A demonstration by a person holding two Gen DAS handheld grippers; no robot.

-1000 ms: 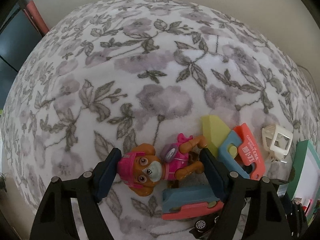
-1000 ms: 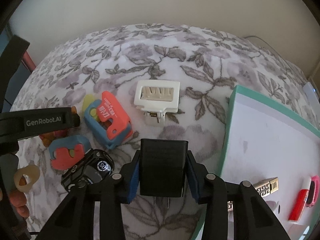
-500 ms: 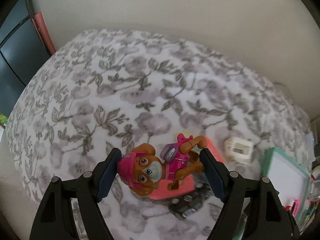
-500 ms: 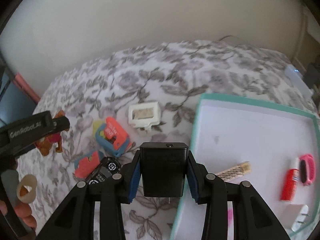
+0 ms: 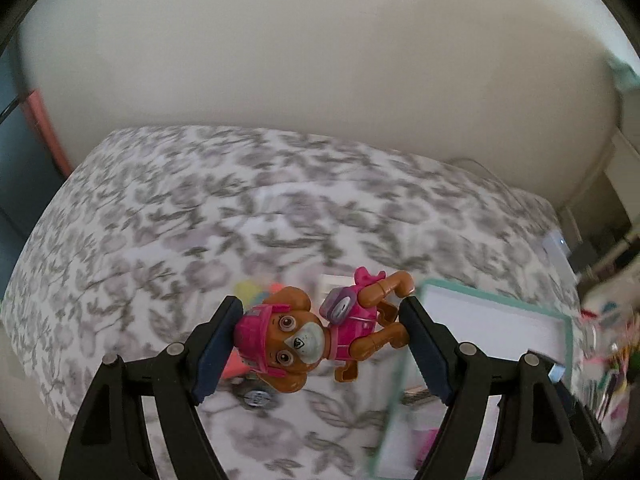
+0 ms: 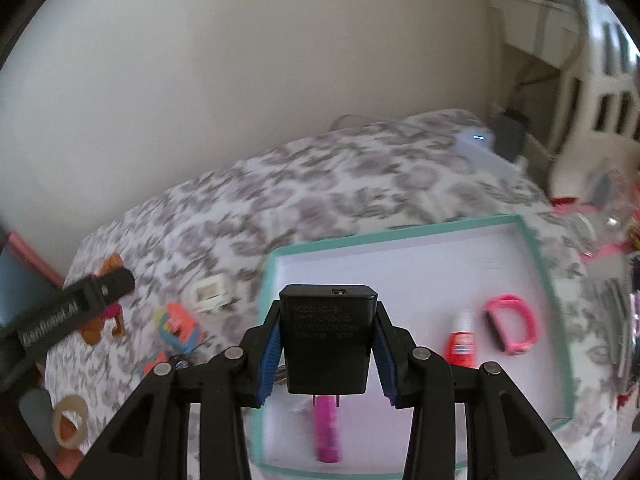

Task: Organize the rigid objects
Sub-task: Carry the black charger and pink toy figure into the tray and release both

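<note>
Grippers are both carrying loads above the floral bedspread [image 5: 168, 216].
Through the left wrist view, your left gripper [image 5: 320, 340] is pinching the pink-and-brown toy pup [image 5: 308, 336] sideways between its jaws, in the air beside the teal-rimmed tray [image 5: 496, 300]. Through the right wrist view, your right gripper [image 6: 326, 344] is clamping the black charger [image 6: 327, 340] over the tray [image 6: 400, 236], where a pink band [image 6: 512, 328] and red tube [image 6: 460, 344] are lying.

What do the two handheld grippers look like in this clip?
Both the left gripper and the right gripper are black plastic with triangular cut-outs, silver pivot screws and blue ribbed pads on the fingers. White "GenRobot.AI" lettering runs along the left one's side.
</note>
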